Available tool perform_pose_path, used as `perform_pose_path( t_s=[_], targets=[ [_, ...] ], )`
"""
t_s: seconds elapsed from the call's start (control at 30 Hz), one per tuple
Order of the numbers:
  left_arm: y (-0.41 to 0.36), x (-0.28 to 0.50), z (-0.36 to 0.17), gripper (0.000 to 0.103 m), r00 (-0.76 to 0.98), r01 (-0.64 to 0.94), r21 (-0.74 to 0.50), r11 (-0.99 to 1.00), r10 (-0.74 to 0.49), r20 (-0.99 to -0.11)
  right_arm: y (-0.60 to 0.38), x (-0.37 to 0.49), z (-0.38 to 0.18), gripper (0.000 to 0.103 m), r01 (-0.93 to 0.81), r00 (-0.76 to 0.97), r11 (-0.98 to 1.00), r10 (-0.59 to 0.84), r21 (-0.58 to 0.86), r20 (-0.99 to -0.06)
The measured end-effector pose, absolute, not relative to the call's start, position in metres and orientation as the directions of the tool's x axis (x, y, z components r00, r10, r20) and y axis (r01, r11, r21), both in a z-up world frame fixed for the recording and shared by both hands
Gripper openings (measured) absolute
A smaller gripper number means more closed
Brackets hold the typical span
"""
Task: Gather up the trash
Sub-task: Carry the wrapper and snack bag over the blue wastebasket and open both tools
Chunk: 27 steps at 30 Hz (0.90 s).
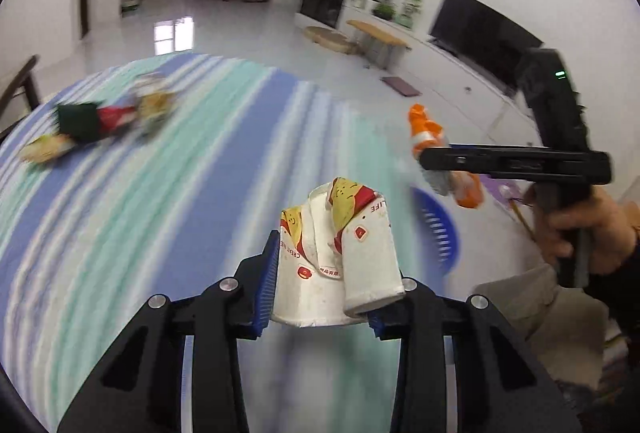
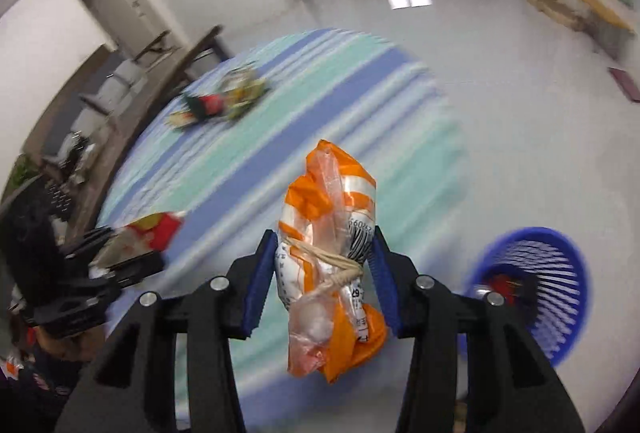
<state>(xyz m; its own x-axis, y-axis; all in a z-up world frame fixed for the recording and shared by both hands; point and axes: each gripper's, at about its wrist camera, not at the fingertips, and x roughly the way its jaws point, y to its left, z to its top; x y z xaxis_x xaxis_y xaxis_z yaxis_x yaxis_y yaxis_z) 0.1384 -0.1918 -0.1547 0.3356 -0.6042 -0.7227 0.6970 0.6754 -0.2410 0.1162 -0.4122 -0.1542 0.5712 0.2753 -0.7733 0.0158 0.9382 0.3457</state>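
My left gripper [image 1: 324, 273] is shut on a crushed white paper cup [image 1: 340, 253] with red and yellow print, held above the striped tablecloth [image 1: 180, 193]. My right gripper [image 2: 326, 269] is shut on an orange and white plastic wrapper [image 2: 332, 253] tied with string. A blue slatted trash basket [image 2: 536, 285] stands on the floor beside the table, to the right; its rim [image 1: 438, 223] shows beyond the cup. From the left wrist view the right gripper [image 1: 432, 157] hangs at the right with the wrapper [image 1: 426, 129]. More trash [image 2: 220, 101] lies at the table's far side, blurred.
The remaining pile [image 1: 96, 121] holds a dark green piece, a red piece and yellowish wrappers. A wooden chair [image 2: 180, 53] stands behind the table. Glossy white floor [image 2: 520, 93] spreads to the right. A person's hand [image 1: 580, 229] grips the right tool's handle.
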Motion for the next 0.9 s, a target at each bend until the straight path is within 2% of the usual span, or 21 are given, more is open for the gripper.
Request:
perform_pose_path(
  t_s=[0.2, 0.4, 0.63, 0.9],
  targets=[
    [-0.302, 0.106, -0.155, 0.039, 0.249, 0.773, -0.239, 0.587, -0.628, -0.737, -0.507, 0.08, -0.163, 0.045, 0.167, 0.576, 0.947, 0.131, 0.273, -0.807],
    [-0.397, 0.097, -0.186, 0.041, 0.192, 0.797, -0.233, 0.557, -0.6, -0.776, -0.569, 0.062, -0.188, 0.045, 0.281, 0.559, 0.933, 0.031, 0.225, -0.829],
    [-0.457, 0.104, -0.235, 0.044, 0.166, 0.792, -0.233, 0.564, -0.567, -0.807, -0.608, 0.048, -0.212, 0.045, 0.349, 0.574, 0.897, 0.022, 0.269, -0.818],
    [-0.491, 0.11, -0.274, 0.044, 0.156, 0.8, -0.209, 0.563, -0.531, -0.833, -0.639, 0.04, -0.224, 0.045, 0.383, 0.575, 0.867, 0.046, 0.318, -0.817]
  ],
)
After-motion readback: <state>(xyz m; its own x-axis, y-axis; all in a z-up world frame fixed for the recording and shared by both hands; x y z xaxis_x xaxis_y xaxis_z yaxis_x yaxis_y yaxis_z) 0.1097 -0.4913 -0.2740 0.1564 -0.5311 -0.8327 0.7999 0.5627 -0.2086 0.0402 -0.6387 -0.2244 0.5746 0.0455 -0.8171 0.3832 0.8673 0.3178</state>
